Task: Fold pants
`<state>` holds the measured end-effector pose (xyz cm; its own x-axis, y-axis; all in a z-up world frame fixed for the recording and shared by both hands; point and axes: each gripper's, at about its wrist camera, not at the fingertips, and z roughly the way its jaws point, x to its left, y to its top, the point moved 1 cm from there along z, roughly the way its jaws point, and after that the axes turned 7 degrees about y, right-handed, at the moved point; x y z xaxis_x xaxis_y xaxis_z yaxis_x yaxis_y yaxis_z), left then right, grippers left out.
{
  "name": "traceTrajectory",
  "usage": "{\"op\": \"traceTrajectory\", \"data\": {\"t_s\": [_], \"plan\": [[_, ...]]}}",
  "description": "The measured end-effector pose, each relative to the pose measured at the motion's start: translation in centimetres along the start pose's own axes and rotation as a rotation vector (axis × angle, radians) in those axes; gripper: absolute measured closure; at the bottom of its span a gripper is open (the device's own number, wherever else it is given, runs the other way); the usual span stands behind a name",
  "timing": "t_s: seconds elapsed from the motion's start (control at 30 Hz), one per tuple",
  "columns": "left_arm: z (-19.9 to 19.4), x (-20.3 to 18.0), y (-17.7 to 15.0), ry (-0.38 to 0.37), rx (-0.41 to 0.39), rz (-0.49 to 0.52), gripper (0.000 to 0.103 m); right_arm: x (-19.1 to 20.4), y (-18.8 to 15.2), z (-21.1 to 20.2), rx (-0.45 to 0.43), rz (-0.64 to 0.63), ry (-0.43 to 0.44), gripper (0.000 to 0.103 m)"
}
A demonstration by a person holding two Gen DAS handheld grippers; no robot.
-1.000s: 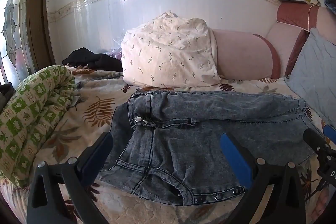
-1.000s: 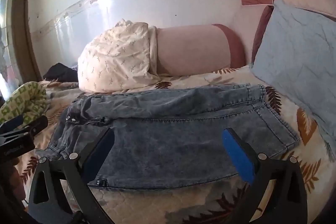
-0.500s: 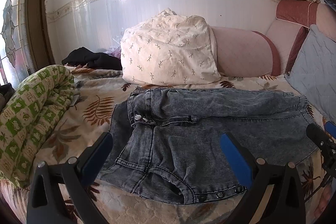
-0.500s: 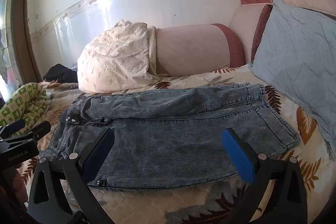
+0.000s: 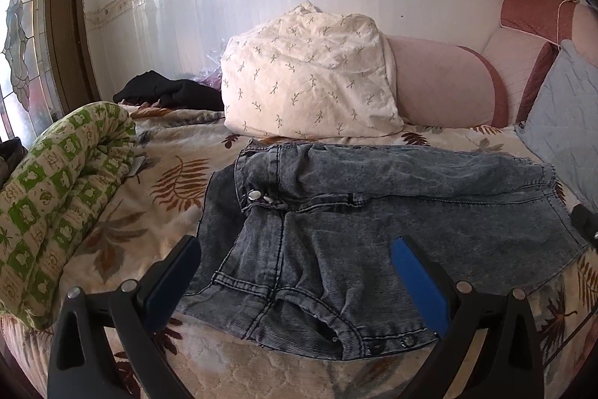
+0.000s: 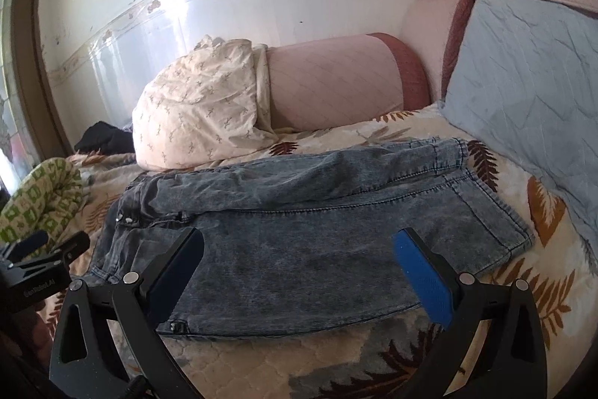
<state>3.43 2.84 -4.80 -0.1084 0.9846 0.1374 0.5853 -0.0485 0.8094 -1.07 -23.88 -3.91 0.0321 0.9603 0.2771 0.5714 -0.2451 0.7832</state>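
Grey-blue washed denim pants (image 5: 373, 208) lie flat on the bed, folded lengthwise, with the waistband and buttons at the left and the leg hems at the right. They also show in the right wrist view (image 6: 317, 223). My left gripper (image 5: 295, 272) is open and empty, held just above the waistband end at the bed's near edge. My right gripper (image 6: 299, 268) is open and empty, held above the near edge of the legs. The left gripper's body (image 6: 41, 272) shows at the left of the right wrist view.
A cream floral pillow (image 5: 310, 88) and a pink bolster (image 5: 444, 88) lie behind the pants against the wall. A rolled green quilt (image 5: 52, 189) lies at the left. A grey-blue cushion (image 6: 523, 92) leans at the right. Dark clothes (image 5: 168, 94) lie at the back left.
Both grippers have drawn back and risen slightly, so the pants sit a little lower and further in view. The pants have not moved. Both stay open.
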Motion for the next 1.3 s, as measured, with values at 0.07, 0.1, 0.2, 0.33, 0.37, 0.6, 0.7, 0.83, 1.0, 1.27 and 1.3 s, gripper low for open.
{"op": "traceTrajectory", "data": {"t_s": [0.07, 0.1, 0.2, 0.33, 0.37, 0.6, 0.7, 0.83, 1.0, 1.27, 1.3], "plan": [[0.3, 0.3, 0.0, 0.009, 0.004, -0.002, 0.0, -0.7, 0.1, 0.0, 0.002, 0.02, -0.005, 0.0], [0.5, 0.5, -0.1, 0.012, 0.008, -0.005, 0.0, -1.1, 0.1, 0.0, 0.005, 0.034, -0.006, 0.0], [1.3, 1.0, -0.2, 0.028, 0.027, -0.014, 0.0, -2.2, 0.3, -0.2, 0.008, 0.066, -0.01, 0.0], [2.0, 1.4, -0.5, 0.035, 0.043, -0.017, 0.0, -3.8, 0.4, -0.4, 0.025, 0.114, -0.028, 0.0], [2.2, 1.4, -0.5, 0.038, 0.044, -0.014, 0.0, -4.4, 0.4, -0.4, 0.03, 0.138, -0.022, 0.0], [3.4, 0.2, -1.1, 0.02, 0.068, 0.04, 0.0, -8.8, 0.9, -1.1, 0.053, 0.261, -0.02, 0.0], [3.7, -0.9, -1.2, 0.013, 0.063, 0.085, 0.0, -11.9, 1.7, -0.9, 0.059, 0.328, -0.007, 0.0], [4.3, -1.2, -0.4, 0.003, 0.049, 0.138, 0.0, -16.3, 2.6, 0.6, 0.075, 0.432, 0.002, 0.0], [7.5, 2.3, 3.0, 0.025, 0.08, 0.047, 0.0, -18.3, 4.7, 2.6, 0.082, 0.417, 0.03, 0.0], [17.8, 6.4, 10.9, 0.103, 0.233, 0.063, 0.0, -19.8, 8.0, 7.1, 0.098, 0.399, 0.043, 0.0], [19.2, 6.6, 11.5, 0.084, 0.276, 0.047, 0.0, -19.8, 8.2, 7.6, 0.099, 0.387, 0.037, 0.0]]}}
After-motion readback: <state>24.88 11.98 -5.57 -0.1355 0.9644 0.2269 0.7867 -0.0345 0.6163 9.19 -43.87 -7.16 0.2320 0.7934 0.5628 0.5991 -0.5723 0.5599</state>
